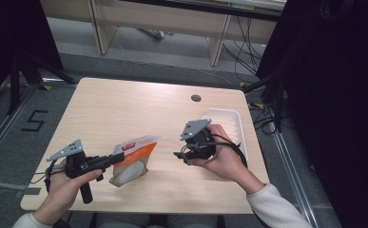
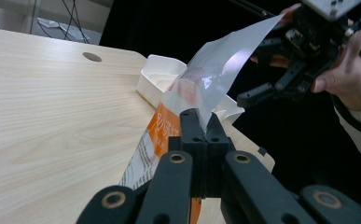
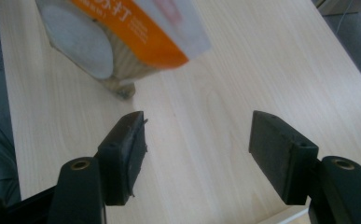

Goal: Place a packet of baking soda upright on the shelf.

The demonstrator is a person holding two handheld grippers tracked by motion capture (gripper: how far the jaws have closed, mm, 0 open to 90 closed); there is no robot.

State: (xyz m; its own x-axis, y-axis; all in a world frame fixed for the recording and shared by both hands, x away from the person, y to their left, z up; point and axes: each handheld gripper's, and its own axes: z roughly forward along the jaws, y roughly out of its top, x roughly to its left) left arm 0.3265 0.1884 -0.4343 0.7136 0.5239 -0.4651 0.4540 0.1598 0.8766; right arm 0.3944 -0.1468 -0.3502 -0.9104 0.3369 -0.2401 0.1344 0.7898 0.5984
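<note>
Left tongs (image 2: 200, 122) pinch the orange packet (image 1: 133, 159) shut above the desk (image 1: 124, 109); right tongs (image 3: 197, 154) gape empty. Keep that pinch firm (film slips), then regrasp the far edge squarely.

Table (image 1: 124, 109): light wood-grain top with rounded corners. A round grommet hole (image 1: 196, 98) sits near the far edge, right of centre.

White tray (image 1: 229, 121): rectangular with a ribbed floor, lying on the right side of the table close to the right edge, its long side running near to far.

Floor: grey carpet around the table. A black figure "5" (image 1: 34, 120) is marked on it left of the table, with yellow-black tape pieces (image 1: 46, 87) near the far-left corner.

Beyond the far edge: pale wooden furniture legs (image 1: 217, 45) and loose black cables (image 1: 241, 52). Black curtains (image 1: 334, 95) hang at right and far left.
</note>
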